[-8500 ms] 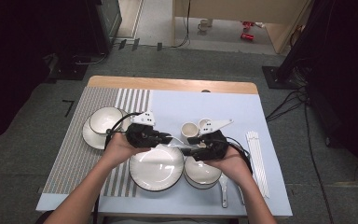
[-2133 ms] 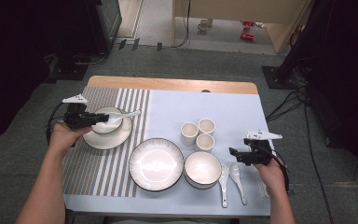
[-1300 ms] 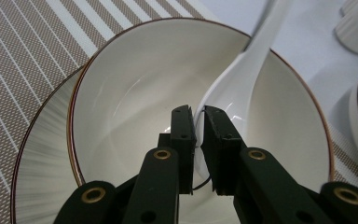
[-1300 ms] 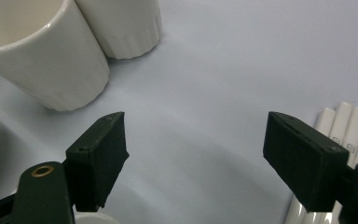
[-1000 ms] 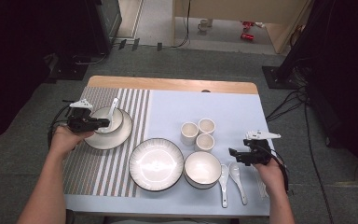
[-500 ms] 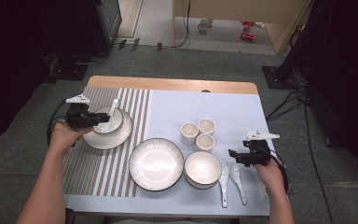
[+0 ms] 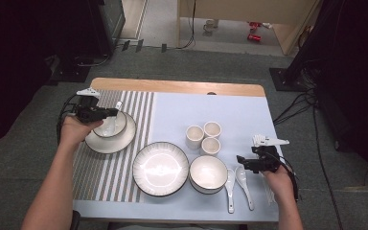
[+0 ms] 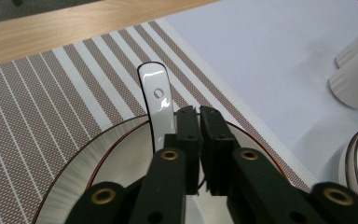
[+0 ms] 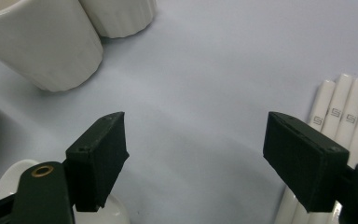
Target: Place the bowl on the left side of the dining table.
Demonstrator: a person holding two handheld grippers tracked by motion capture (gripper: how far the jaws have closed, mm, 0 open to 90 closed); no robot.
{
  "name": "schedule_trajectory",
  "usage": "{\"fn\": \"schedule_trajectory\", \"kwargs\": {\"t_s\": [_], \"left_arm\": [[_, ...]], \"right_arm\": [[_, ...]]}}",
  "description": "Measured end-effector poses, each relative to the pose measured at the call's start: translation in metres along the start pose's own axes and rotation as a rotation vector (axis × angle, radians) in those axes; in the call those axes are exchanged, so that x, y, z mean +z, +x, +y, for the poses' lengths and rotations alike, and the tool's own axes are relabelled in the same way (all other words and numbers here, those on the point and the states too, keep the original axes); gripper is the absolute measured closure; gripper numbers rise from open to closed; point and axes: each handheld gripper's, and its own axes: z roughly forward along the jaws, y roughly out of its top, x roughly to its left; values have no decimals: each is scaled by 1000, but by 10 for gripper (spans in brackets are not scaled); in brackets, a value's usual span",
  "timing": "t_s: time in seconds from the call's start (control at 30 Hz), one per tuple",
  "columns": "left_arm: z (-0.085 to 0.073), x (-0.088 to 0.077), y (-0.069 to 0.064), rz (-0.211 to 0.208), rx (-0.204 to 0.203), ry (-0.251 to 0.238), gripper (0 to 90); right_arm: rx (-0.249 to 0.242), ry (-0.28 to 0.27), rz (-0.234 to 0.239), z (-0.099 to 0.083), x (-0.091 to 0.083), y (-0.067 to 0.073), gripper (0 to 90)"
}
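A white spoon rests in a small white bowl, its handle sticking out over the far rim. The bowl stands on a white plate on the striped placemat. My left gripper hovers over the bowl just right of the spoon handle. Its jaws have just been closing and stand shut with nothing between them. At the table's right side my right gripper stands open and holds nothing, above two white spoons.
A large white plate and a second bowl sit near the front edge. Three white cups stand in the middle. White chopsticks lie at the right edge. Wooden table edge lies beyond the placemat.
The left gripper carried the spoon over the bowl, let it go there and has lifted back a little. The spoon now lies in the bowl. The right gripper stayed put.
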Motion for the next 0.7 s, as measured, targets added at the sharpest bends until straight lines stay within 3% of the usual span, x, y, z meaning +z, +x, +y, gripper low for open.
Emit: {"fn": "schedule_trajectory", "kwargs": {"t_s": [0.13, 0.3, 0.57, 0.7], "left_arm": [[8, 3, 0, -1, -13, -42, 900], [11, 13, 3, 2, -37, -37, 900], [11, 25, 4, 10, -40, -17, 880], [11, 27, 4, 31, -36, -5, 826]], "right_arm": [[-3, 6, -2, -2, 0, 0, 214], [-4, 14, -4, -4, 0, 2, 214], [-1, 18, -12, -8, -3, 1, 214], [1, 17, -13, -8, -3, 1, 214]]}}
